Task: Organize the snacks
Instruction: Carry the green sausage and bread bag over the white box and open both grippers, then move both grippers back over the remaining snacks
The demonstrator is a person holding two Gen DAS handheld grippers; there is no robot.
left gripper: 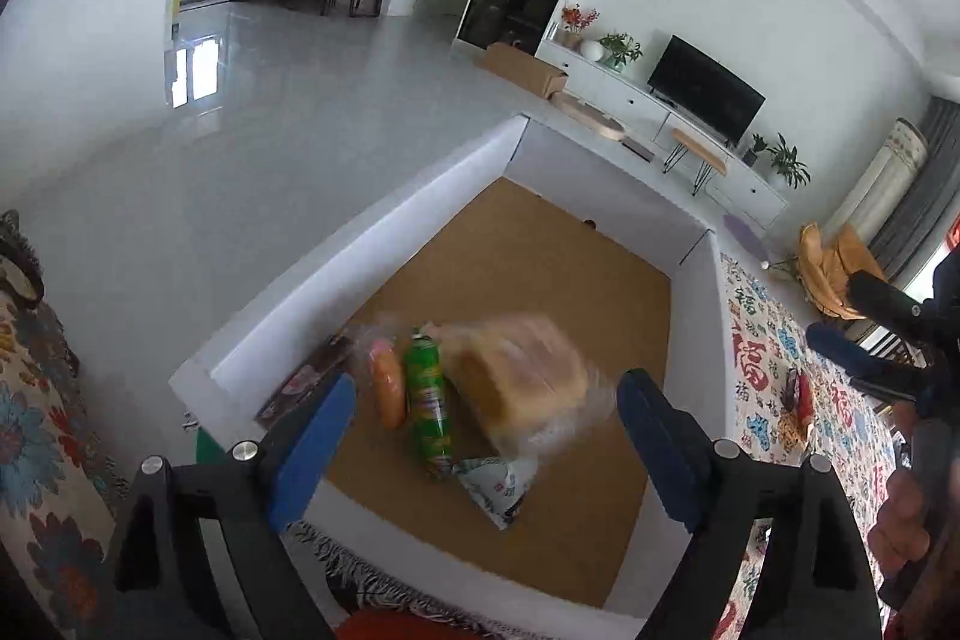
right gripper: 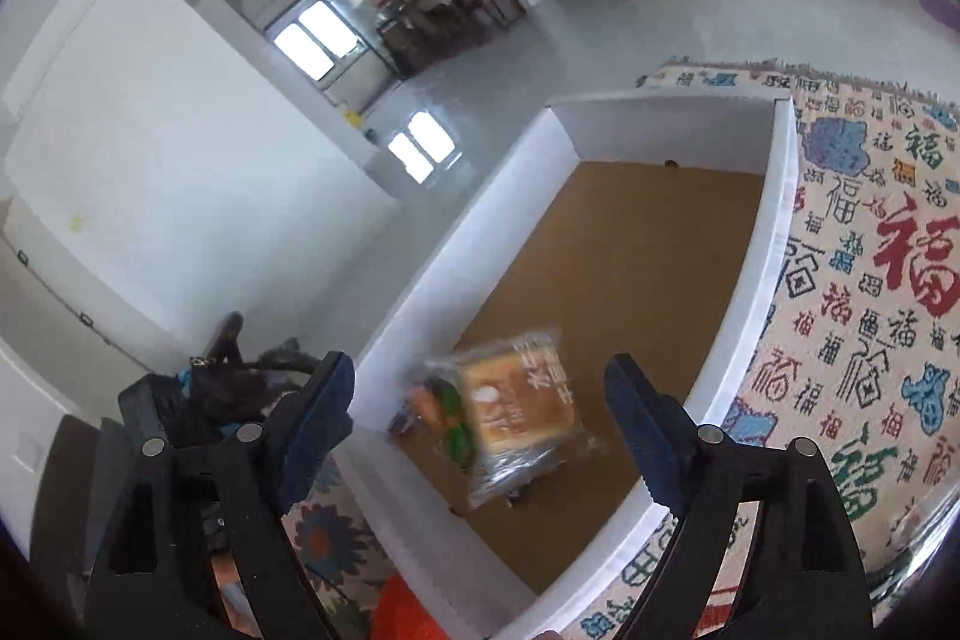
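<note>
Snack box, both your claws open and empty above it.

Your left claw [left gripper: 486,418] and right claw [right gripper: 480,412] hold nothing. In the white box [left gripper: 336,274]: bagged bread [left gripper: 522,376], blurred, beside a green can [left gripper: 427,400], a bun [left gripper: 387,388] and a folded packet [left gripper: 501,484], all at its near-left end. A patterned cloth [right gripper: 870,250] covers the tabletop.

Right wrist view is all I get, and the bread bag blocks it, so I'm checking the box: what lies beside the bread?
Observer: A green can lies on its side against the bread bag, inside the box.
Operator: Anything at the bag's near end?
Observer: A white and green packet pokes out from under it.
Operator: Is the left gripper free?
Observer: Yes, the left gripper is open and holds nothing.
</note>
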